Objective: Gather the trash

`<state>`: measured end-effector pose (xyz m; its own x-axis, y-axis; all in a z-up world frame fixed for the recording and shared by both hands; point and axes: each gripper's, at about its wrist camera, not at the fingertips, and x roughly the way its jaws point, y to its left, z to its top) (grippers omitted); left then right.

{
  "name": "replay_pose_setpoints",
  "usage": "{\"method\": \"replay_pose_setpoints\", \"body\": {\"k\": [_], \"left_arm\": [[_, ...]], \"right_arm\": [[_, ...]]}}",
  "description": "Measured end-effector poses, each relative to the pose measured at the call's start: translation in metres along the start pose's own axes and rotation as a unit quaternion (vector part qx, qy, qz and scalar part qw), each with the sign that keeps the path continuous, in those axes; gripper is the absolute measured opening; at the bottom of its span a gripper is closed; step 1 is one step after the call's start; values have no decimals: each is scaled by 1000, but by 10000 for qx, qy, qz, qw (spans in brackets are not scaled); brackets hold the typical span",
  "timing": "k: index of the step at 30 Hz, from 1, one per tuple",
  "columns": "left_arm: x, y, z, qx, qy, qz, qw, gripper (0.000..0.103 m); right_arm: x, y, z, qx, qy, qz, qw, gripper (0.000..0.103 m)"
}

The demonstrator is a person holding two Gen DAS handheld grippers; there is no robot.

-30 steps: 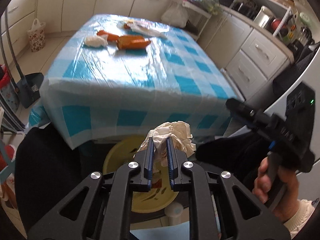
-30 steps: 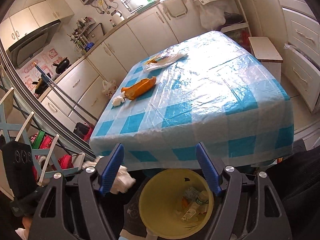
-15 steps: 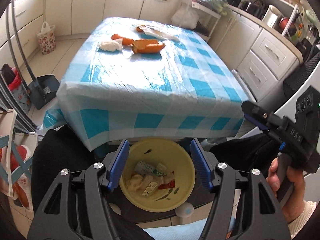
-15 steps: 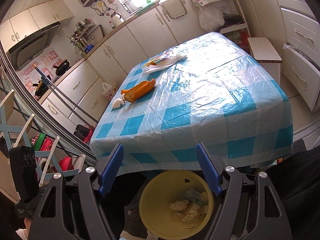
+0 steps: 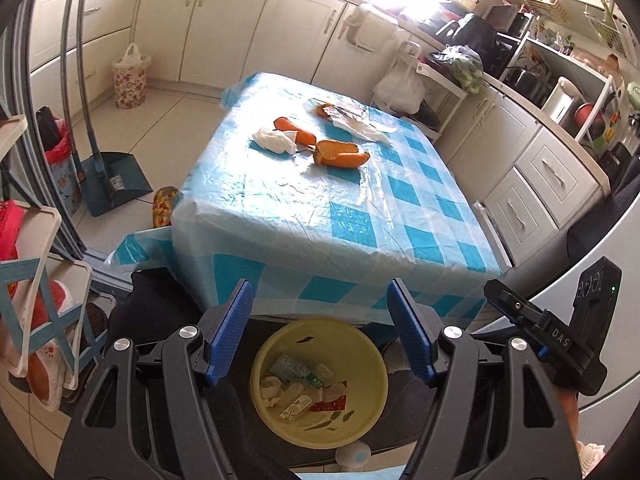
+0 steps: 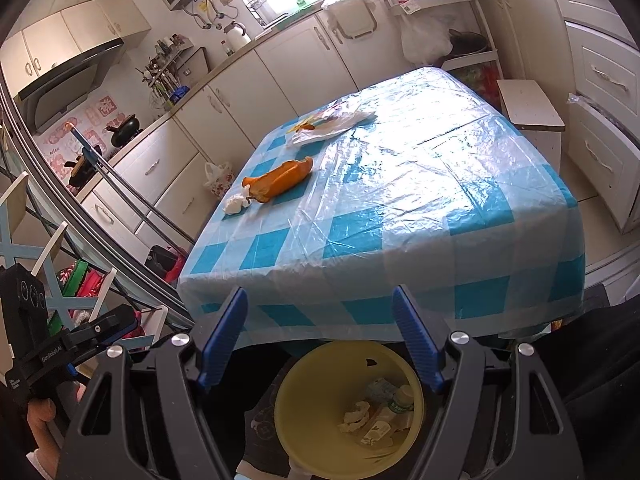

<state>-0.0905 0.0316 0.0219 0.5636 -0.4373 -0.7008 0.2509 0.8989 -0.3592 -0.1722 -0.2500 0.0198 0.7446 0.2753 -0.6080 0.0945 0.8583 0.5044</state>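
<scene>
Left gripper (image 5: 320,330) has just been opening, and from its cam we see nothing between the jaws; the crumpled tissue (image 5: 273,388) sits in our yellow bowl (image 5: 372,400). Right gripper (image 6: 318,338) is spread wide and empty too; the orange peel (image 6: 278,178) and white wad (image 6: 235,203) lie far across the table (image 6: 440,200), so we'd guess a long reach could snag the slippery plastic cover.

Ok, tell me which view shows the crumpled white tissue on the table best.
The left wrist view: the crumpled white tissue lies large and unobstructed beside the orange peels. In the right wrist view it is just a tiny lump.
</scene>
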Motion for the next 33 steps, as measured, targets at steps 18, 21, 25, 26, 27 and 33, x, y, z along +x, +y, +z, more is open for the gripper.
{"method": "replay_pose_setpoints", "body": {"k": [18, 21, 25, 26, 27, 33], "left_arm": [[-10, 15, 5, -249, -226, 97, 9994, 67], [-10, 15, 5, -245, -228, 97, 9994, 67], [-11, 16, 6, -262, -247, 111, 9993, 67], [-12, 16, 6, -271, -256, 116, 9992, 67], [-12, 17, 6, -282, -264, 117, 9992, 67], [-14, 20, 8, -338, -307, 131, 9989, 67]], "right_arm": [[-1, 4, -1, -124, -51, -32, 9999, 72], [-1, 4, -1, -128, -51, -32, 9999, 72], [-2, 4, -1, -126, -59, -34, 9999, 72], [-1, 5, -1, -128, -62, -34, 9999, 72], [-1, 5, -1, -131, -63, -34, 9999, 72], [-1, 5, -1, -143, -72, -37, 9999, 72]]}}
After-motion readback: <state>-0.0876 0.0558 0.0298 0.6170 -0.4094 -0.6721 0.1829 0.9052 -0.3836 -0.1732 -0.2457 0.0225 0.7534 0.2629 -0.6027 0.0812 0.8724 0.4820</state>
